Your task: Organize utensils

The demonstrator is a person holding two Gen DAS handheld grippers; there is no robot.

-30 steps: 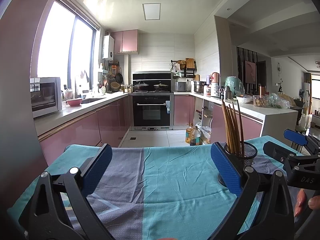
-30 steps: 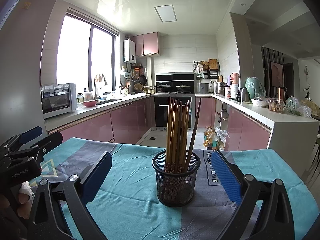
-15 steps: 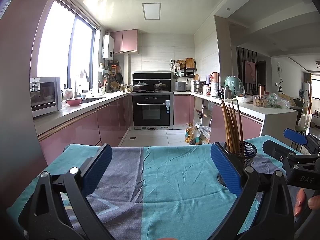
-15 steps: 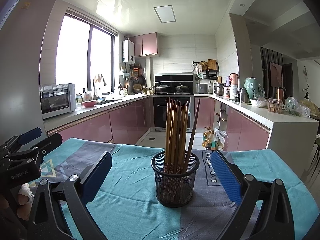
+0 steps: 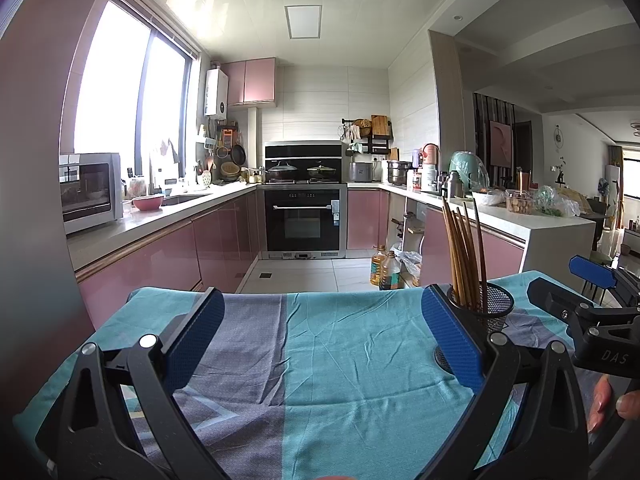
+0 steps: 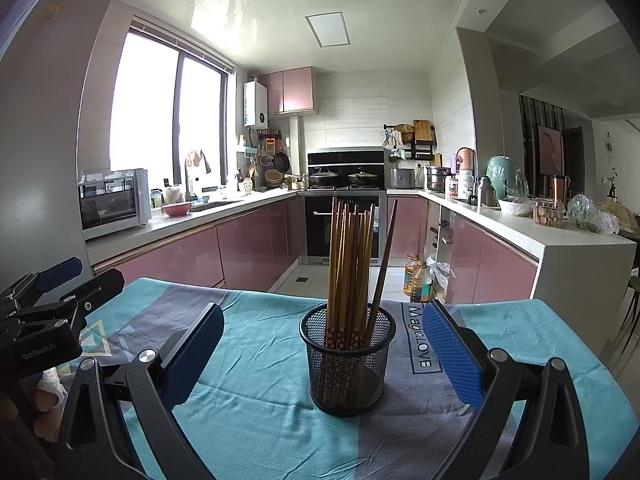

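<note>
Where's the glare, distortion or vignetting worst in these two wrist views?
Left wrist: window blown out, blurred dark vignette down the left edge, countertop lines bowed. Right wrist: ceiling glare patch, window overexposed; mesh holder and chopsticks sharp in the centre.

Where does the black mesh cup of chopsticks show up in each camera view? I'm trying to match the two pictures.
Left wrist view: the mesh cup sits right of centre, partly hidden behind the hand-held gripper's right finger.
Right wrist view: the mesh cup stands at centre, between the open fingers.
Shared landmark: the black oven at the far end of the kitchen.
</note>
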